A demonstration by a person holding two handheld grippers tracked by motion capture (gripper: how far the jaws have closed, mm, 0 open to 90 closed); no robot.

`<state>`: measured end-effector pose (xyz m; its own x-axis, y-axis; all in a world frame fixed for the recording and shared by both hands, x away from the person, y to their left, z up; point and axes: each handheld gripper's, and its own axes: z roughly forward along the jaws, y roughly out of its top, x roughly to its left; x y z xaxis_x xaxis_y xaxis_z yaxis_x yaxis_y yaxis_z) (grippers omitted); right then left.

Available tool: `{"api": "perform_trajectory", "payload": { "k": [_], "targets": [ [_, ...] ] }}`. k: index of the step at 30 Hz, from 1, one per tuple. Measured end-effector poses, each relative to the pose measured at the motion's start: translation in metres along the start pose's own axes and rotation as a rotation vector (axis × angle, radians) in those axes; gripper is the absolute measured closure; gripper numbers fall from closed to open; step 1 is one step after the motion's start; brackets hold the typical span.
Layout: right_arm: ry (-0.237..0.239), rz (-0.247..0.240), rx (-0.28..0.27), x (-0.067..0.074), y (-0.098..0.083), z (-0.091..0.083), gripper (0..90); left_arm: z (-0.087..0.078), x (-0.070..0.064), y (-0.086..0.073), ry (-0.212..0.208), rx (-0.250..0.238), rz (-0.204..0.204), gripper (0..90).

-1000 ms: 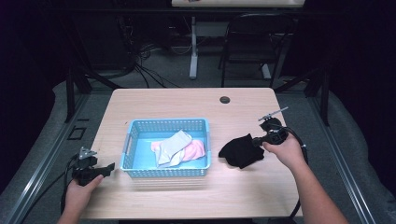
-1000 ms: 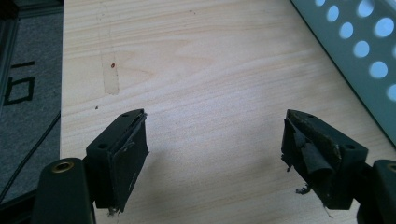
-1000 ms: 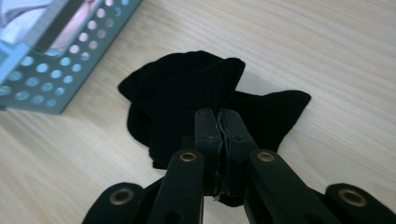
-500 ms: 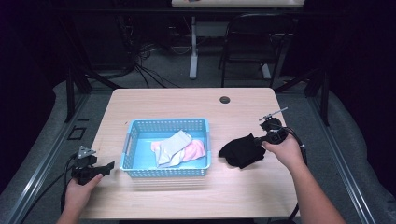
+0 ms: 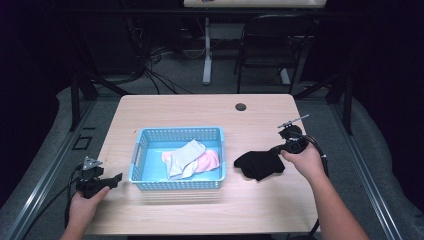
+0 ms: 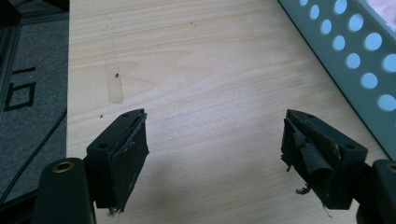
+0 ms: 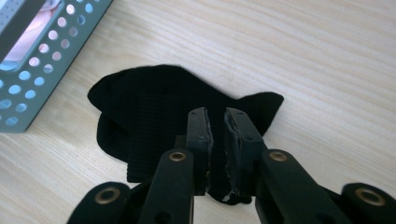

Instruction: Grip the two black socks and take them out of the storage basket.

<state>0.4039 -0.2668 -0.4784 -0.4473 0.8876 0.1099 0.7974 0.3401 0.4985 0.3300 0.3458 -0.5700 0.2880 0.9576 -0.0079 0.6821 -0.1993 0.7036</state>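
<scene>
A black sock (image 5: 259, 164) lies flat on the wooden table, right of a blue perforated basket (image 5: 177, 131). My right gripper (image 5: 279, 149) sits at the sock's right edge. In the right gripper view its jaws have just been opening and stand a narrow gap apart (image 7: 216, 116), with the black sock (image 7: 154, 107) between and under them, no longer pinched. My left gripper (image 5: 117, 177) rests low at the table's left front, next to the basket. Its jaws (image 6: 215, 140) are wide open over bare wood.
Inside the basket lie a grey sock (image 5: 185, 156) and a pink sock (image 5: 207, 161). The basket wall (image 6: 355, 56) runs along the right of the left gripper view. A dark cable hole (image 5: 241, 106) sits near the table's far edge, with a chair (image 5: 272, 45) beyond.
</scene>
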Motion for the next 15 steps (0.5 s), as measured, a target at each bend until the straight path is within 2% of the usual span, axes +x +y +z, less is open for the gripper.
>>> {"api": "perform_trajectory", "payload": {
  "k": [7,15],
  "targets": [
    [-0.002,-0.035,-0.02,0.008,-0.001,-0.008,72.7,0.0,0.0,0.0,0.0,0.0,-0.002,22.6],
    [-0.007,-0.092,-0.104,0.03,-0.003,-0.015,57.0,0.0,0.0,0.0,-0.004,0.001,0.002,22.6]
  ]
}}
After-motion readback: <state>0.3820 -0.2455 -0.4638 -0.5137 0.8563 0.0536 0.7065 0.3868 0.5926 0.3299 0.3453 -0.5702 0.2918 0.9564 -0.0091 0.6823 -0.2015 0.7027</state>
